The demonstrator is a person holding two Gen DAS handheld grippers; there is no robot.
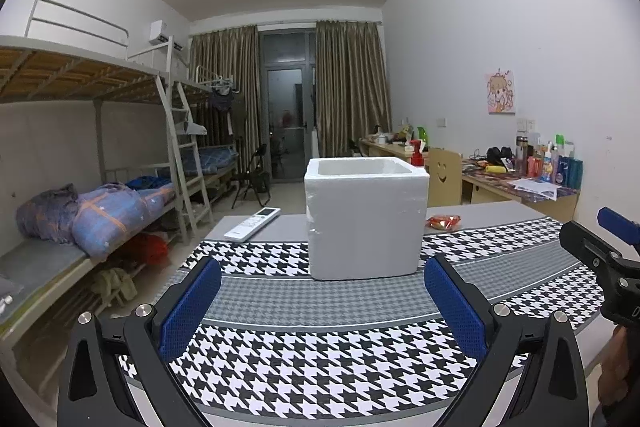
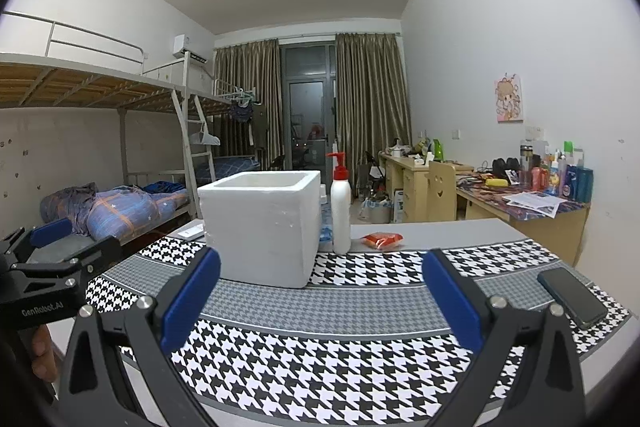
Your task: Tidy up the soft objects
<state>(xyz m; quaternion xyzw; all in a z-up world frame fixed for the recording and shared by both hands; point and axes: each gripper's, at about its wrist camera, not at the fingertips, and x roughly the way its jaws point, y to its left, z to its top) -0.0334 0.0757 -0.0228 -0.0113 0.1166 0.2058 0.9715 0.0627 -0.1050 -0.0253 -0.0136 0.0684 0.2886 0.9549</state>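
I see the foam box [image 1: 366, 217] standing upright on the table [image 1: 280, 227], its open top facing the ceiling and 1 flat wall turned toward my left camera; it is nearly cubic, so I cannot pick out a long axis. Its walls are thick, white and slightly pitted, and its inside is hidden from both views. It sits on a houndstooth cloth [image 1: 320, 359] with black-and-white and fine grey bands. My left claw [image 1: 322, 301] is spread wide with nothing between its blue textured pads, hovering short of the box; my right claw [image 2: 320, 295] is likewise released and holding nothing, with the box ahead and to its left. A small crinkled red packet [image 2: 383, 240] lies flat on the bare grey table behind the cloth, right of a white pump bottle [image 2: 341, 211] with a red nozzle that stands just beside the box. A white remote [image 1: 253, 223] lies to the box's left, angled away. A dark phone [image 2: 572, 296] rests on the cloth at the right edge.
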